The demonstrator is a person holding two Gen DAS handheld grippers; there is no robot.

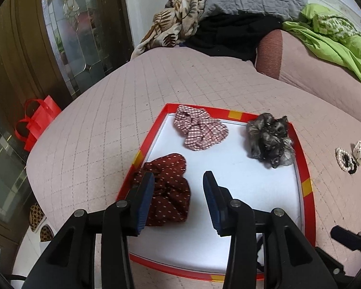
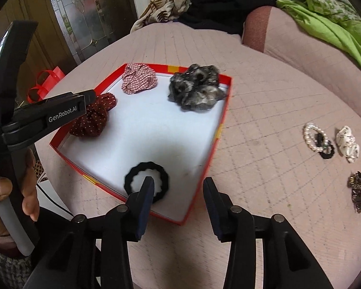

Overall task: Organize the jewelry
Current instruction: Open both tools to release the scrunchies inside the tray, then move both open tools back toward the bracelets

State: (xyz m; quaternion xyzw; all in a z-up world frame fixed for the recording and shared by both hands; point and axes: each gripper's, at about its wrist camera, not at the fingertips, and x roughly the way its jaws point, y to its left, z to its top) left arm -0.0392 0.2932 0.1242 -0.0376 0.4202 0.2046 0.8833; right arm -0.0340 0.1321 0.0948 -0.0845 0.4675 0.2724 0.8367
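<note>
A red-rimmed tray [image 1: 303, 163] with a white floor lies on the pink quilted bed. It holds a dark red dotted scrunchie [image 1: 167, 187], a red-checked scrunchie [image 1: 199, 130] and a grey-black frilly scrunchie [image 1: 269, 139]. My left gripper [image 1: 178, 177] stands open just above the dotted scrunchie, which lies loose under its left finger. In the right wrist view a black hair tie [image 2: 165, 180] lies flat at the near end of the tray [image 2: 226, 103]. My right gripper [image 2: 178, 183] hovers open over it, its left finger crossing the ring. Nothing is gripped.
On the quilt to the right of the tray lie a pearl bracelet [image 2: 315, 136], a small black tie [image 2: 327, 154], a white bow [image 2: 347, 143] and a brown clip [image 2: 359, 192]. A red gift bag [image 1: 38, 122] sits left of the bed. Green cloth [image 1: 334, 38] is heaped at the back right.
</note>
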